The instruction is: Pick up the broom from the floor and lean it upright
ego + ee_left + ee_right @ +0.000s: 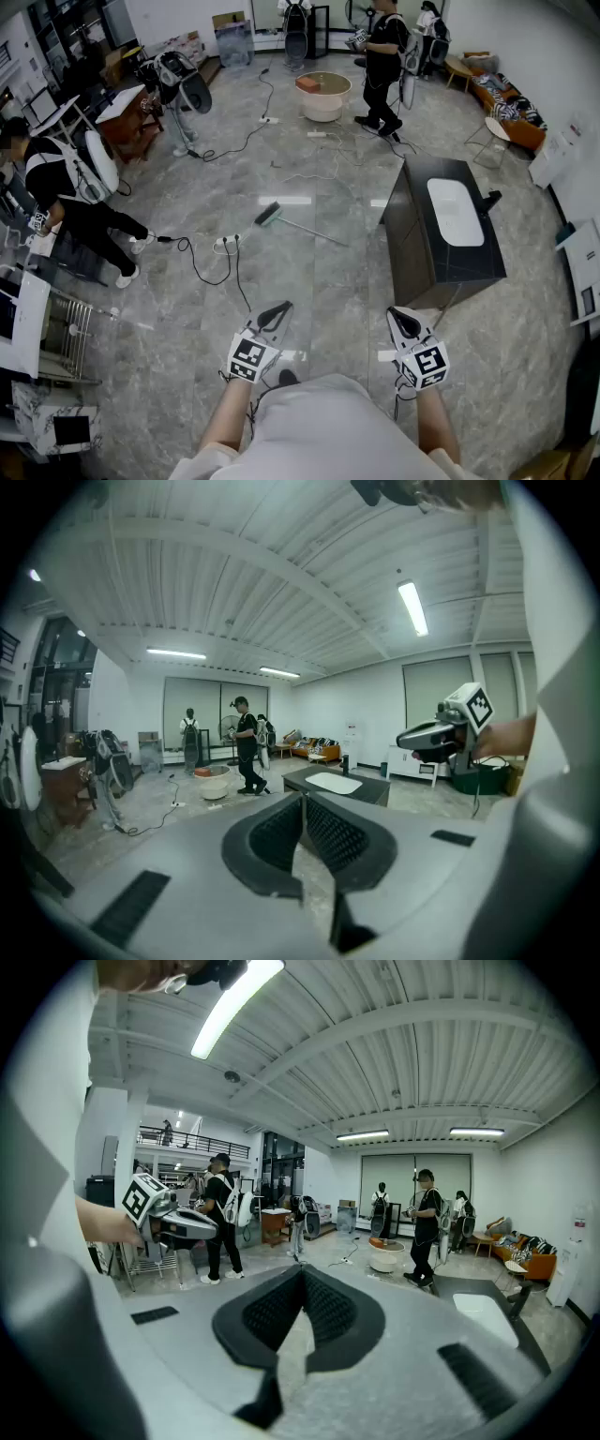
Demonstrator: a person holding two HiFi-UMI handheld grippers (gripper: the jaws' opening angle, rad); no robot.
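Note:
The broom (270, 215) lies flat on the grey marble floor in the head view, its dark brush head to the left and its thin handle (317, 232) running right. Both grippers are held low in front of the person, well short of it. My left gripper (281, 308) is shut with nothing between its pads. My right gripper (397, 316) is also shut and empty. In the left gripper view the pads (303, 800) meet at the tips, and the right gripper (439, 735) shows beside it. In the right gripper view the pads (302, 1270) touch too. The broom shows in neither gripper view.
A dark cabinet with a white top (441, 234) stands right of the broom. A power strip with cables (226, 243) lies to the broom's left. One person (66, 192) stands at the left, another (382, 58) at the back by a white basin (323, 96). A wire rack (66, 330) is lower left.

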